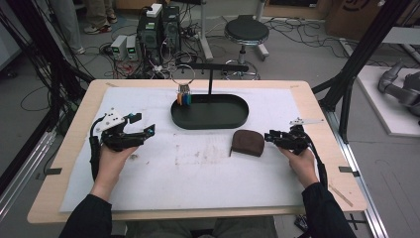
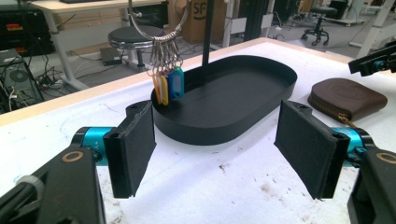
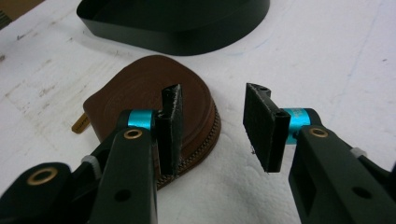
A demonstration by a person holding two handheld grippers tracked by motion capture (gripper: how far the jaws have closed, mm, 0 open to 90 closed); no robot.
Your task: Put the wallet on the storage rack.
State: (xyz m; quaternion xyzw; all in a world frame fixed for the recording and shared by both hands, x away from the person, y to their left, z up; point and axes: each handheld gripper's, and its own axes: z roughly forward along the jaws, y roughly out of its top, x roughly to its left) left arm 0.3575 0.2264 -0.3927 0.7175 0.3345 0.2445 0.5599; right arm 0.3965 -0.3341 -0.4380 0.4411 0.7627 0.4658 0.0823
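Two grippers | we are hovering left gripper (image 1: 143, 125) spread wide | right gripper (image 3: 212, 126) half-spread, straddling brown pouch's (image 3: 154, 93) edge beside black tray (image 1: 237, 119) | we are advising centering before pinching.

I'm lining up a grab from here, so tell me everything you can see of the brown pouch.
The brown pouch is small and rounded, leather by the look of it, with a zip running round its edge and a tan pull tab sticking out at one end. It looks zipped shut. It lies flat on the white mat, just in front of the black tray and apart from it. The right gripper is at its edge, one jaw over the pouch and the other over the mat; whether a pad touches it I cannot tell.
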